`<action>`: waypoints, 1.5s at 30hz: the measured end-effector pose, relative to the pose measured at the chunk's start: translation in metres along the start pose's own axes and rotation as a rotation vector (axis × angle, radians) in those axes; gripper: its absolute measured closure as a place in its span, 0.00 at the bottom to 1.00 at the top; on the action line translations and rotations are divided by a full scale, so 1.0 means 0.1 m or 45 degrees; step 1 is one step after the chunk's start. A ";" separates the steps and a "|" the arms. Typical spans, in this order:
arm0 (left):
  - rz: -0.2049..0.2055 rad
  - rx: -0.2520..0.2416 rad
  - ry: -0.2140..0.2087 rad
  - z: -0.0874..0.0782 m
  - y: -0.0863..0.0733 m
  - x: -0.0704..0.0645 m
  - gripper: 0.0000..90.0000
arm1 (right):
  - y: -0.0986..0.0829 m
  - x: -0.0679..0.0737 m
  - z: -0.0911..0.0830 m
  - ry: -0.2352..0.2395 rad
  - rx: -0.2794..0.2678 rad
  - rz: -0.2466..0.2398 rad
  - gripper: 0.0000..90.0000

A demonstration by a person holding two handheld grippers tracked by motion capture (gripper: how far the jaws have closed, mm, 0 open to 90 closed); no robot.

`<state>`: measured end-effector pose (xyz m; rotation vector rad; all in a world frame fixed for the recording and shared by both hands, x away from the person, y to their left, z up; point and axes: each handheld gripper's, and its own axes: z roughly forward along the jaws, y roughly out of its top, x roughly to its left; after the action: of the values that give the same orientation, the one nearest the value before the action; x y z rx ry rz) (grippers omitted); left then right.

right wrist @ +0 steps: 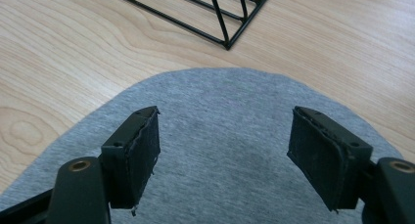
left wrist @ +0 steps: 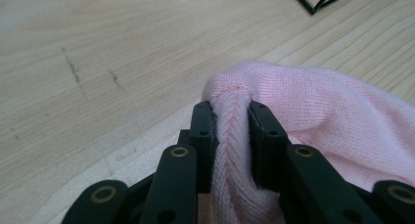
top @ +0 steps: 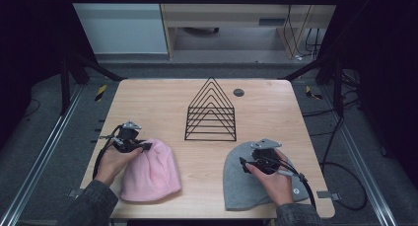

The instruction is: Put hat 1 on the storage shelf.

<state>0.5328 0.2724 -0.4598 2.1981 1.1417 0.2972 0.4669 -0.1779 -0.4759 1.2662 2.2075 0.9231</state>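
- Left gripper (top: 146, 146) — jaws clamped on a pinched fold of the pink beanie (top: 153, 170). In the left gripper view the knit is squeezed into a ridge between the two pads (left wrist: 201, 141), bunching up just past their tips.
- Pink beanie sits at the near-left part of the table (top: 162, 100), crown end toward the wire rack, brim toward the person. The grip point is at the upper left edge of the crown. The rest of the hat lies on the wood.
- Right gripper (top: 243, 163) — jaws spread wide, nothing between them. In the right gripper view the pads (right wrist: 142, 150) stand well apart over the grey cloth; contact with it can't be told.
- Grey beanie (top: 236, 179) lies flat at the near-right part of the table, rounded crown pointing toward the rack. The right hand (top: 274, 179) and its gripper are above its upper middle.
- Black wire rack (top: 211, 110) — triangular frames in a row, upright at table centre, between and beyond the two hats, touching neither.
- Small dark round disc (top: 238, 92) on the tabletop, just right of the rack's peak, far side.
- The two hats lie apart with bare wood between them.
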 end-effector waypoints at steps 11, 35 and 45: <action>0.088 -0.175 0.040 -0.48 0.19 -0.32 0.83 | 0.09 0.18 -0.05 0.042 -0.051 -0.077 0.29; 0.229 -0.356 0.080 -1.10 0.52 -0.56 0.84 | 0.26 0.65 -0.12 0.154 -0.116 -0.164 0.26; 0.273 -0.441 0.068 -1.21 0.63 -0.68 0.84 | 0.28 0.69 -0.13 0.142 -0.167 -0.154 0.30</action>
<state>0.4773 0.2437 -0.3210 2.0103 0.8103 0.6013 0.4412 -0.1121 -0.4489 1.0332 2.2395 1.0941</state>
